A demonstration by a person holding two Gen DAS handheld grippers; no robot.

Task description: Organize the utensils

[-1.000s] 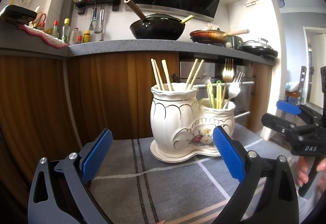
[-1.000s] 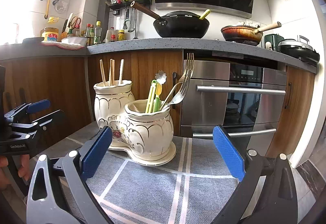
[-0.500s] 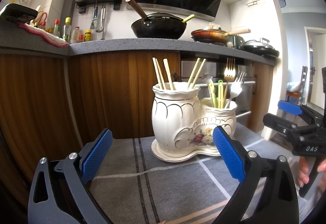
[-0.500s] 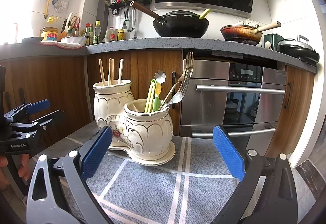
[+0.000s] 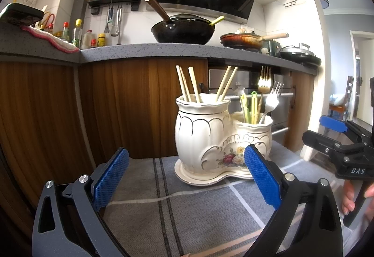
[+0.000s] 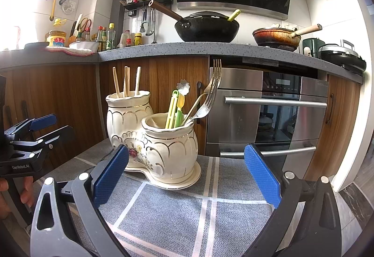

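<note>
Your left gripper (image 5: 185, 177) and right gripper (image 6: 185, 175) both hang with blue pads spread wide, nothing between them, low over the grey striped cloth (image 6: 168, 214). The cream two-pot holder (image 5: 217, 140) stands upright just ahead of both, right of centre for your left gripper, left of centre for your right. Chopsticks (image 5: 187, 87) in the tall pot and forks (image 6: 210, 93) and green utensils (image 6: 174, 108) in the short pot stand handles down, long axes near vertical, fanning outward; bare cloth lies between pads and holder, cabinet fronts (image 5: 131, 102) close behind.
</note>
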